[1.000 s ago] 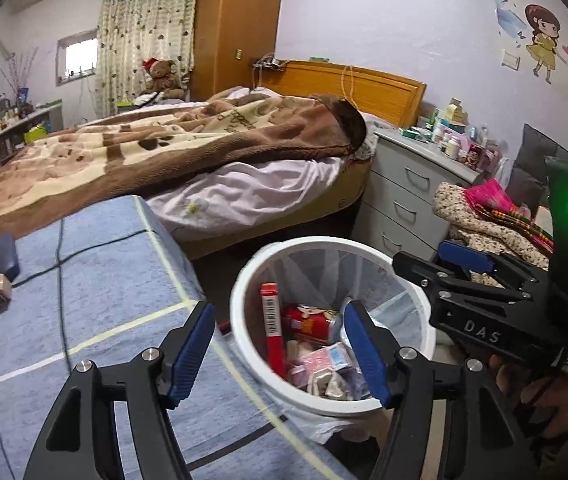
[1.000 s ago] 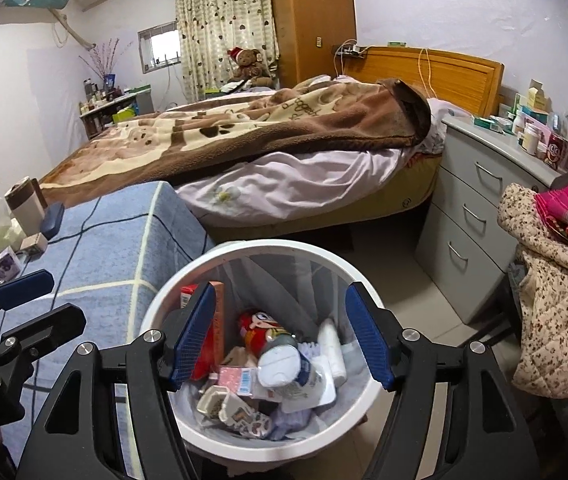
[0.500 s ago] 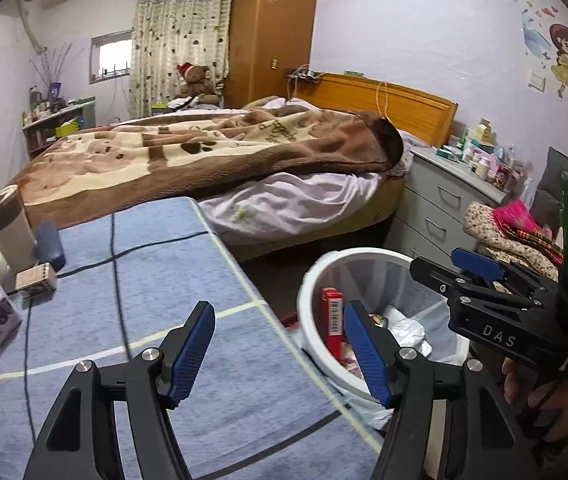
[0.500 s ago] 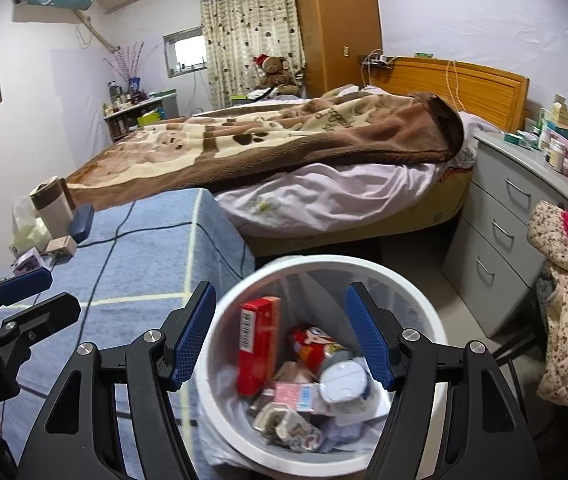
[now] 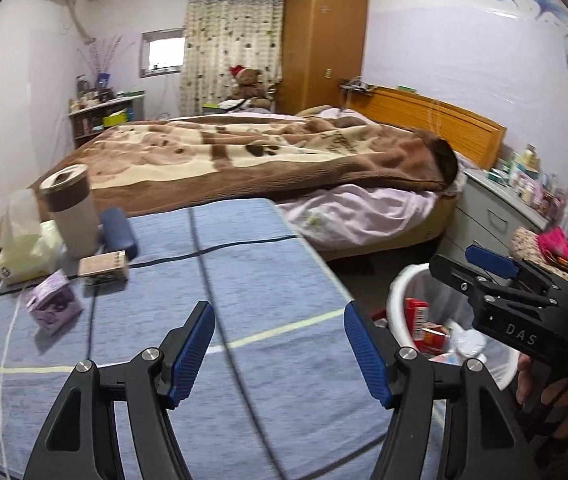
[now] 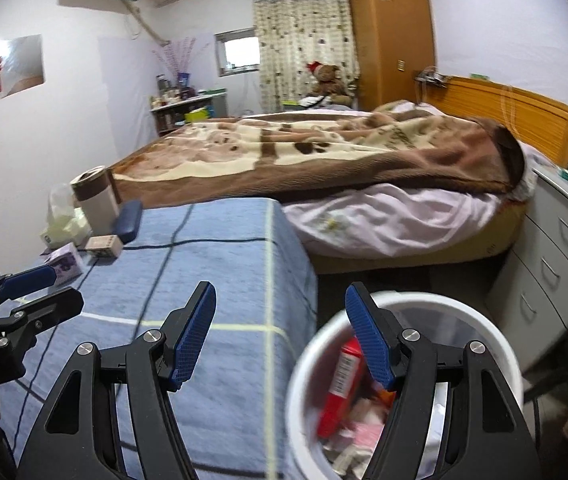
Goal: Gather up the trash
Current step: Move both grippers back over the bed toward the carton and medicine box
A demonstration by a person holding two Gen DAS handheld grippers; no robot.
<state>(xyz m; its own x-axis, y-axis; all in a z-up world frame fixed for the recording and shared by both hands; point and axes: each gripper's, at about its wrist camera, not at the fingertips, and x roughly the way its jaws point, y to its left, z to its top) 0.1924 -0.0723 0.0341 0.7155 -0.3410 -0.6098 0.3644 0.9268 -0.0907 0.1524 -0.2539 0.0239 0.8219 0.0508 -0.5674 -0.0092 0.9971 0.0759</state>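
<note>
Both views have swung from the round white plastic bin (image 6: 400,384) toward the blue woven-cloth counter (image 5: 244,280). The bin, holding a red carton (image 6: 340,388) and crumpled wrappers, stands on the floor just beside the counter's edge. Left gripper (image 5: 280,348) and right gripper (image 6: 280,332): ribbed blue jaws half-spread, empty; small purple box (image 5: 54,306) and tan box (image 5: 104,268) lie at the counter's far left.

The left gripper (image 5: 280,350) hangs over a blue checked tablecloth (image 5: 244,280) — blue-padded jaws apart, nothing between them. At right, the right gripper (image 5: 480,268) sits above a white round trash bin (image 5: 398,300) holding red packaging.

A home bedroom: bed (image 5: 268,160), wardrobe (image 5: 324,36), teddy bear (image 5: 248,84).
</note>
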